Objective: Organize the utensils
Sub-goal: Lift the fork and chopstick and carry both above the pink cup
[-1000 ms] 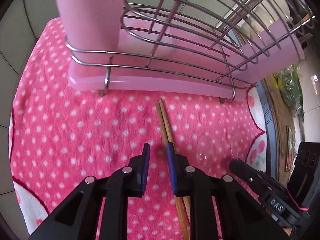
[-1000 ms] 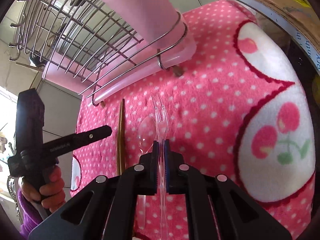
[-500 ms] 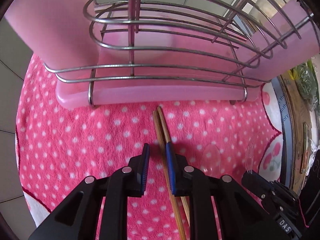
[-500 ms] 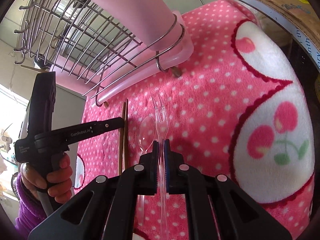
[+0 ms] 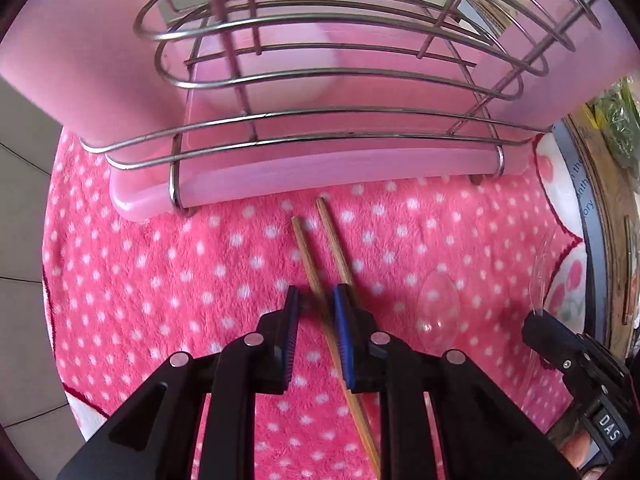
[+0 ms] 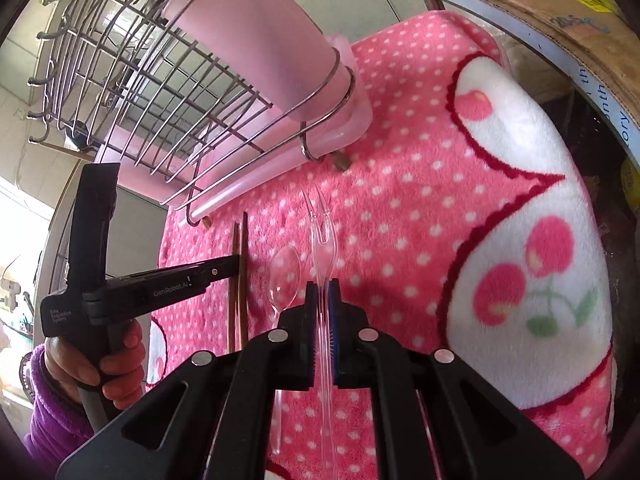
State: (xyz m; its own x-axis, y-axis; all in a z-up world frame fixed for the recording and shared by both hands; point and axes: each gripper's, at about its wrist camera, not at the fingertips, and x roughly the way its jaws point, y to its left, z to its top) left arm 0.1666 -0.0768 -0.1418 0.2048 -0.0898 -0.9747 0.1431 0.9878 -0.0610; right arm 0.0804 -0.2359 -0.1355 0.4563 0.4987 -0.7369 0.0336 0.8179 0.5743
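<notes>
Two wooden chopsticks (image 5: 324,248) lie on the pink dotted towel (image 5: 160,280) in front of the wire rack with pink holders (image 5: 320,136). My left gripper (image 5: 316,304) is open and low over them; one chopstick passes between its fingers, the other runs under the right finger. A clear plastic spoon (image 5: 440,304) lies to the right. In the right wrist view my right gripper (image 6: 322,304) is shut on a clear plastic fork (image 6: 320,224), tines pointing at the rack (image 6: 180,92). The spoon (image 6: 284,276) and chopsticks (image 6: 240,264) lie to its left.
A tall pink cup holder (image 6: 256,36) stands in the rack's right end. A cardboard box (image 6: 560,12) lies beyond the towel on the right. Tiled floor (image 5: 24,240) borders the towel on the left.
My left gripper has moved forward and down toward the rack, so one chopstick now lies between its fingers. My right gripper stays shut on the fork, hardly moved.
</notes>
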